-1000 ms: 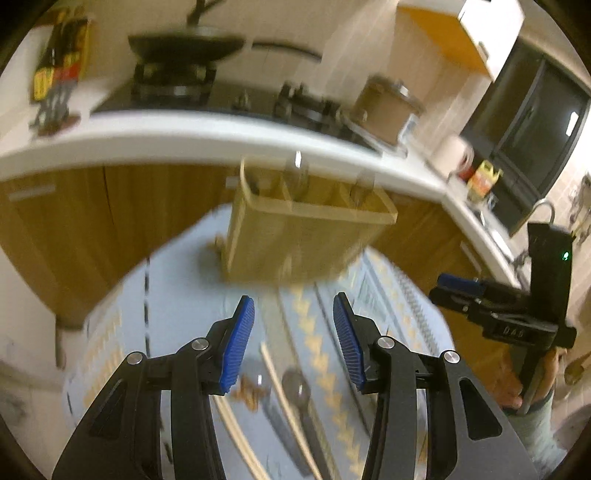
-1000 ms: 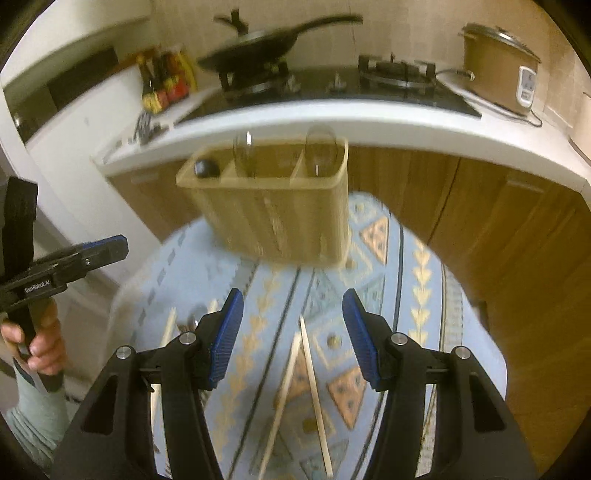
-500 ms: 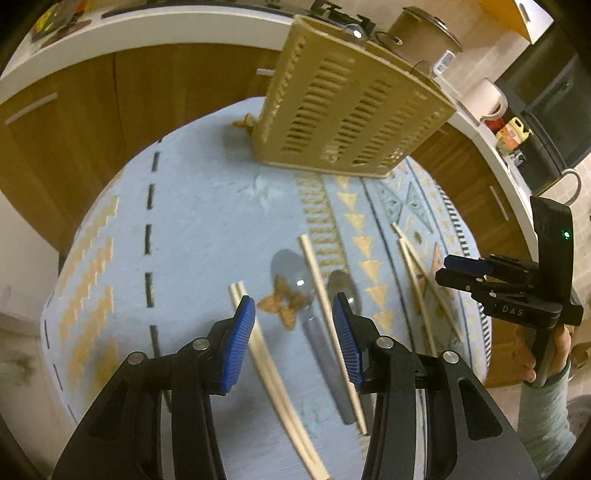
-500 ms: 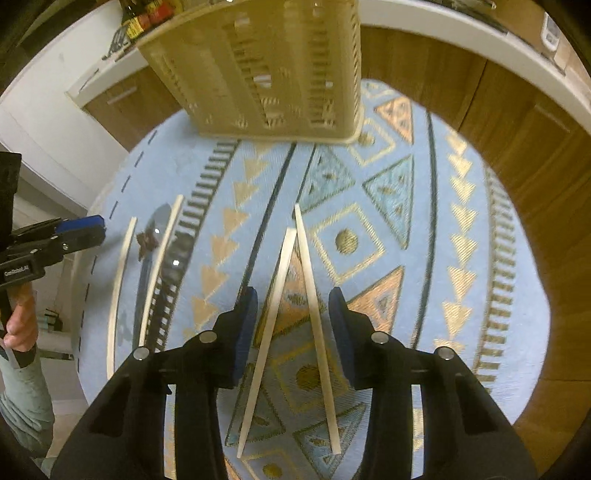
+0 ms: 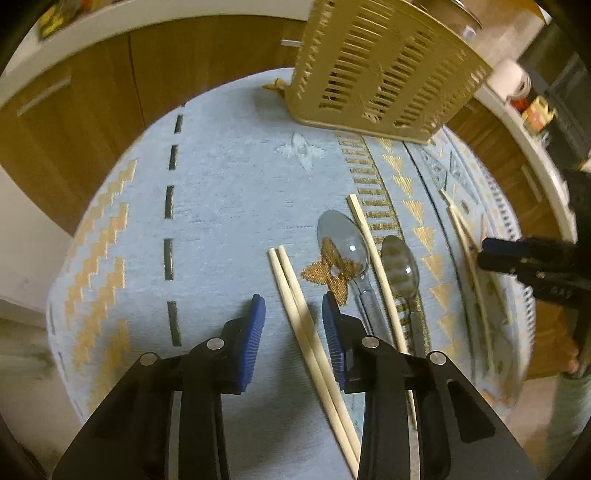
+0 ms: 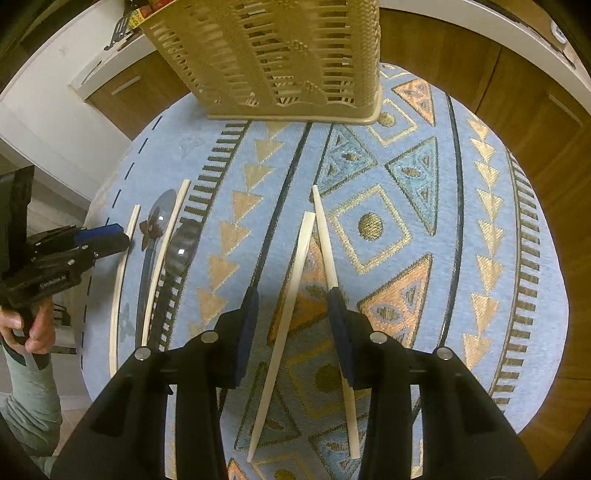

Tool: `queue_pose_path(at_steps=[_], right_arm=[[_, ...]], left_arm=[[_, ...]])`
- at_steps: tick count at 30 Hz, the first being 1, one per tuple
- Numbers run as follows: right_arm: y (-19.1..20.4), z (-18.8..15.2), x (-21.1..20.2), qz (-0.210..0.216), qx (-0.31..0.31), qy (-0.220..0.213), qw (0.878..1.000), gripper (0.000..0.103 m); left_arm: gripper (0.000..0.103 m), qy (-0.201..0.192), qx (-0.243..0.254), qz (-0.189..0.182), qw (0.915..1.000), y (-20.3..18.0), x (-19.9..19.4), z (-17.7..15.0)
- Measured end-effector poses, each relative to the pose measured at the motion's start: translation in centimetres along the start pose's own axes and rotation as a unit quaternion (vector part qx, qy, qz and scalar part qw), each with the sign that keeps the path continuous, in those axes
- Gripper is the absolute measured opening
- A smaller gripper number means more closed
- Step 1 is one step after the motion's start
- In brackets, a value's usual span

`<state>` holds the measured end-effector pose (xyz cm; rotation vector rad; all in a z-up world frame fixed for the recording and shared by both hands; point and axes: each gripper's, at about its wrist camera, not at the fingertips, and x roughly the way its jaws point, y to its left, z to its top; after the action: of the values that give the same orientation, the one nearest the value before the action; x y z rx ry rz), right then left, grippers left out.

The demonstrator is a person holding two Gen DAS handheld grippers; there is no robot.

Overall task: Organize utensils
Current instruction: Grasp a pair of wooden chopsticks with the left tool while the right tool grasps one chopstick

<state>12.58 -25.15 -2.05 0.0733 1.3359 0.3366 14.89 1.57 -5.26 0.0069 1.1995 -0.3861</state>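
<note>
My left gripper (image 5: 292, 314) is open, low over a pair of wooden chopsticks (image 5: 295, 291) that runs between its jaws. Right of them lie a clear plastic spoon (image 5: 343, 240), a single chopstick (image 5: 373, 254) and a second clear spoon (image 5: 400, 264). My right gripper (image 6: 291, 299) is open over two pale chopsticks: one (image 6: 295, 273) lies between the jaws, the other (image 6: 327, 251) passes under the right jaw. The beige slotted utensil basket (image 6: 280, 59) stands at the table's far side; it also shows in the left wrist view (image 5: 384, 70).
A round table with a blue and gold patterned cloth (image 6: 461, 221) holds everything. Wooden cabinets (image 5: 92, 122) and a white counter edge (image 6: 480, 22) surround it. The left gripper (image 6: 74, 243) shows in the right wrist view, and the right gripper (image 5: 524, 258) in the left wrist view.
Both grippers have tilted down from facing the kitchen counter and dropped toward the table. Each now sits low over chopsticks, jaws still open.
</note>
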Motion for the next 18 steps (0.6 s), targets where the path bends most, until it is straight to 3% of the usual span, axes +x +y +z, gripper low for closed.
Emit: queue_pose_path(at_steps=[5,10,18], right_arm=[[-0.6,0.2,0.2,0.018,0.013,0.013,1.000,0.036],[-1.0,0.8,0.9,0.034,0.024,0.030,0.999,0.036],[-0.2,2.1,1.5,-0.005,0.015,0.023,1.000,0.035]], left_arm=[[0.033,0.005,0.036,0.047,0.9982,-1.8,0.5,0.2],[0.034,0.029,0.076,0.060,0.9949,-2.5,0.9,0.6],[0.034,0.050,0.098,0.065,0.9918,-3.2,1.3,1.4]])
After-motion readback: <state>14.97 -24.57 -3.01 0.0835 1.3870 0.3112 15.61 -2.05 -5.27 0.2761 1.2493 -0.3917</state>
